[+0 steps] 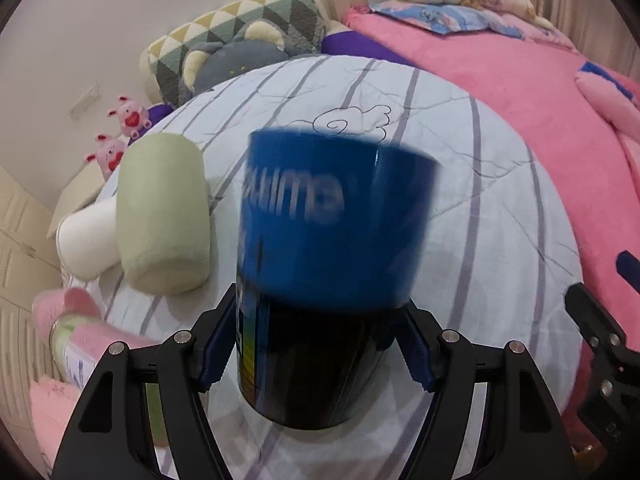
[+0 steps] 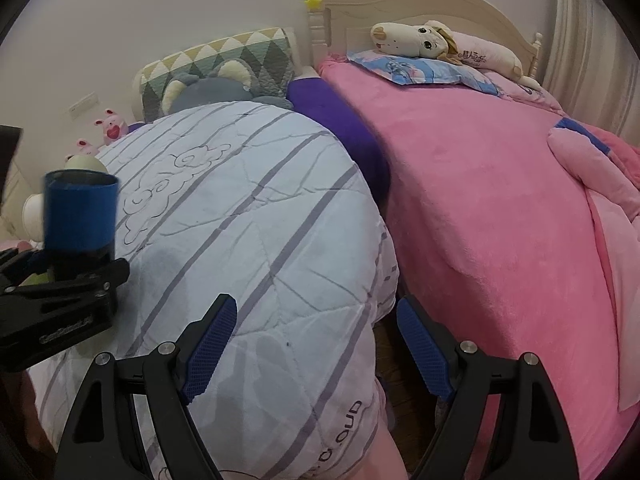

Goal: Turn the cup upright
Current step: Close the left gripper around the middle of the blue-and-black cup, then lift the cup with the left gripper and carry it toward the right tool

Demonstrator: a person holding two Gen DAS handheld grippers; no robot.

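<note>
A blue and black cup (image 1: 332,248) with white lettering is held between the fingers of my left gripper (image 1: 320,344), above the striped white quilt (image 1: 460,200). It is motion-blurred, its wider blue end up. In the right wrist view the cup (image 2: 80,216) stands upright with its open mouth on top, clamped in the left gripper (image 2: 60,280) at the far left. My right gripper (image 2: 316,344) is open and empty over the quilt's right edge (image 2: 240,240).
A pale green roll (image 1: 164,216) and a white cylinder (image 1: 84,240) lie on the quilt left of the cup. A pink blanket (image 2: 500,200) covers the bed at right, with a plush dog (image 2: 432,40) by the headboard. Pillows and pink plush toys (image 1: 124,120) sit at the back.
</note>
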